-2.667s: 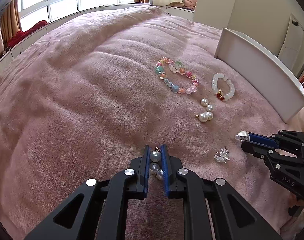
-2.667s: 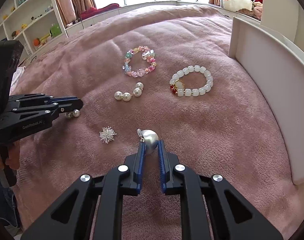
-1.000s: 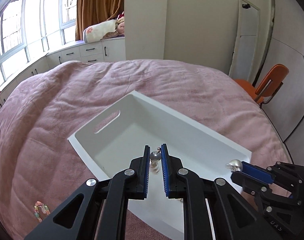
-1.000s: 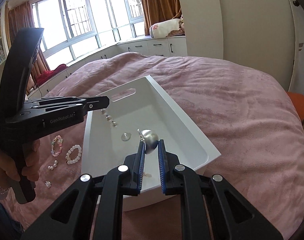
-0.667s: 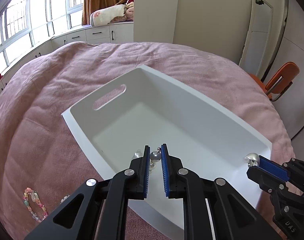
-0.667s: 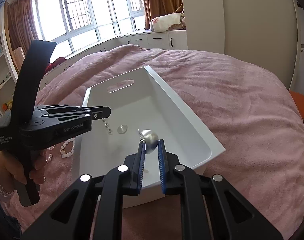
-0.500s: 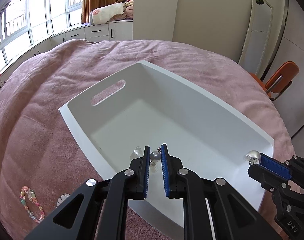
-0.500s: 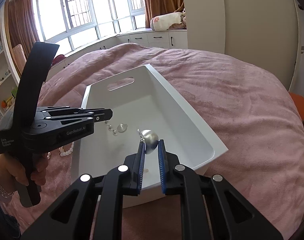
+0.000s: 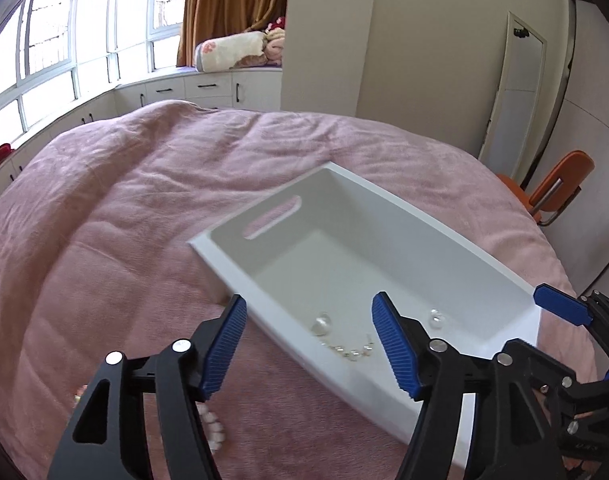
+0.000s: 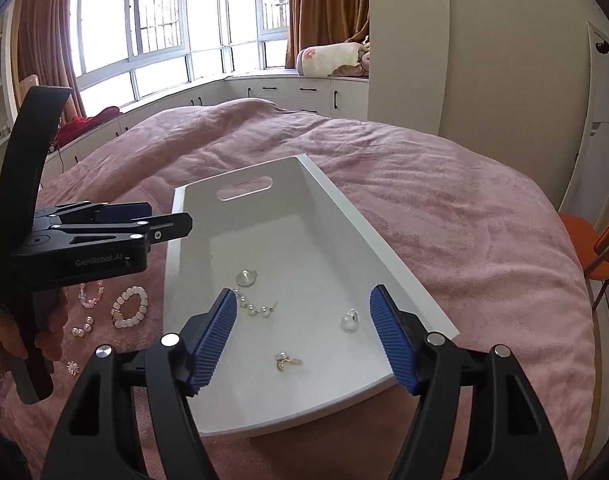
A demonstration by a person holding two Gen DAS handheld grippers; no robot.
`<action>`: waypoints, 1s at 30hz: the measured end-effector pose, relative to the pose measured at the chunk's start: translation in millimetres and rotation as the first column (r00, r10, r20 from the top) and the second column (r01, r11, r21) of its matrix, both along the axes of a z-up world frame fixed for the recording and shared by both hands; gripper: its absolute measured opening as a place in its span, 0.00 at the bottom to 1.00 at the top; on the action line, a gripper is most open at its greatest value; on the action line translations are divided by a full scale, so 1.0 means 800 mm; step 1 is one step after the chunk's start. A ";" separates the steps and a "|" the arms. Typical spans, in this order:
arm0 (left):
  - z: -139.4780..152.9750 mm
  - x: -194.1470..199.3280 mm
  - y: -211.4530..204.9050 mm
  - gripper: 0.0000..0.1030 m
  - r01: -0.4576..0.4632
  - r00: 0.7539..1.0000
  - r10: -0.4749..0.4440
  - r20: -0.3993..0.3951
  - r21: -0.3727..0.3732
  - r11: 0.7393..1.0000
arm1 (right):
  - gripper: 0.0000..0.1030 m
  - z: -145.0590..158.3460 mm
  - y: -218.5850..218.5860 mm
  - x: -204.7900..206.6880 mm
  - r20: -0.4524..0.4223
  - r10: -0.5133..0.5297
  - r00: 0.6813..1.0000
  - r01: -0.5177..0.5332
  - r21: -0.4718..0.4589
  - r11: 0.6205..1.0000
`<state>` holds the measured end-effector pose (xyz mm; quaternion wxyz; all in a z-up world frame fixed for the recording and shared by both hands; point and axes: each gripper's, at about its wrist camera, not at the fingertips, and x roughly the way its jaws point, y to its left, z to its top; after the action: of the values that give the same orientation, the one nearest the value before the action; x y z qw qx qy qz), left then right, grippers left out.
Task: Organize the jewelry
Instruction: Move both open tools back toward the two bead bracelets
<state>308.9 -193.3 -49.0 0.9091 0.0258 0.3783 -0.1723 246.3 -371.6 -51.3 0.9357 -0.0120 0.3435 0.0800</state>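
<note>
Left gripper [image 9: 308, 342], right gripper [image 10: 303, 334] opening, empty.

A tray [image 10: 404, 280] is set on the bed [image 10: 444, 208]. Within it lie a pearl strand [image 10: 256, 309], a round pendant [image 10: 246, 278], a bead [image 10: 349, 320] and an earring [image 10: 284, 361]. To its left, on the bed, two bracelets [image 10: 130, 306] and loose pearls [image 10: 82, 328] are placed.
</note>
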 end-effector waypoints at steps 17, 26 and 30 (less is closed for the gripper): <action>0.008 -0.031 0.227 0.77 -0.170 0.985 0.168 0.031 0.095 0.981 | 0.79 0.036 0.158 -0.003 0.099 0.216 0.971 -0.214 -0.031 0.976; -0.010 -0.046 0.284 0.84 -0.206 0.979 0.206 0.003 0.065 0.976 | 0.83 0.011 0.230 0.010 0.048 0.267 0.963 -0.263 -0.069 0.962; -0.036 -0.044 0.293 0.86 -0.207 0.978 0.209 -0.024 0.078 0.975 | 0.85 -0.009 0.250 0.018 0.010 0.272 0.962 -0.270 -0.090 0.959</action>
<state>274.0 40.7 -77.9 0.9143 0.0176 0.3997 -0.0624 261.1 -171.8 -58.1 0.9182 -0.1011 0.3314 0.1918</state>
